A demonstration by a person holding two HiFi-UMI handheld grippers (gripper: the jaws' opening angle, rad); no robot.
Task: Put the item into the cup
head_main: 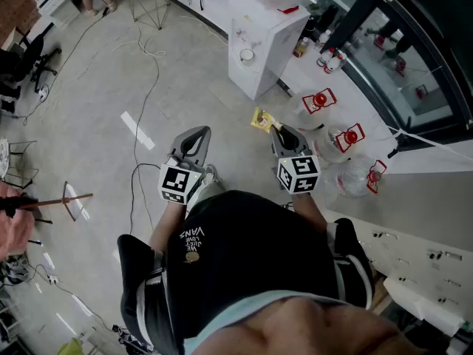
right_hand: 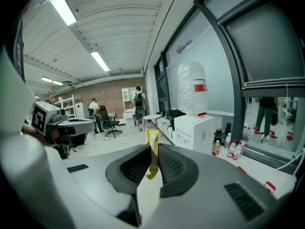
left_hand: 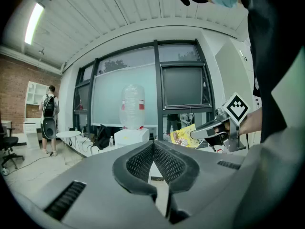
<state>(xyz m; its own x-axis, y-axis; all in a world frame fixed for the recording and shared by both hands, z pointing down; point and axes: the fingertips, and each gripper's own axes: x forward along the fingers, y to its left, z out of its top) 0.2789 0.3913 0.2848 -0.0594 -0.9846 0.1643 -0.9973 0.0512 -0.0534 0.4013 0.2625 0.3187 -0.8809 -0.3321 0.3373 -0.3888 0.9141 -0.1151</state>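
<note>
**Packet clamped, cup not yet reached**

Your right gripper [right_hand: 152,157] is clamped on the yellow packet [right_hand: 151,149]. The packet stands upright between the pads, in the air on your side of the water dispenser [head_main: 257,44]. Your left gripper [left_hand: 153,150] has its jaws pressed together on nothing and rides beside the right one, farther left of the dispenser.

This looks like the carrying step: the item is picked up but not yet delivered. Next, swing the packet to the right of the dispenser, over the counter [head_main: 421,198], where three clear cups [head_main: 319,102] with red labels stand in a row. The one nearest the dispenser seems the shortest reach. Bring the packet's lower end over the mouth before you part the jaws. It looks limp and may catch on a rim.

Small bottles [head_main: 329,59] crowd the counter just right of the dispenser, so keep clear of them. Cables [head_main: 148,72] trail over the floor to the dispenser's left. Nothing appears to stand between the packet and the cups.
</note>
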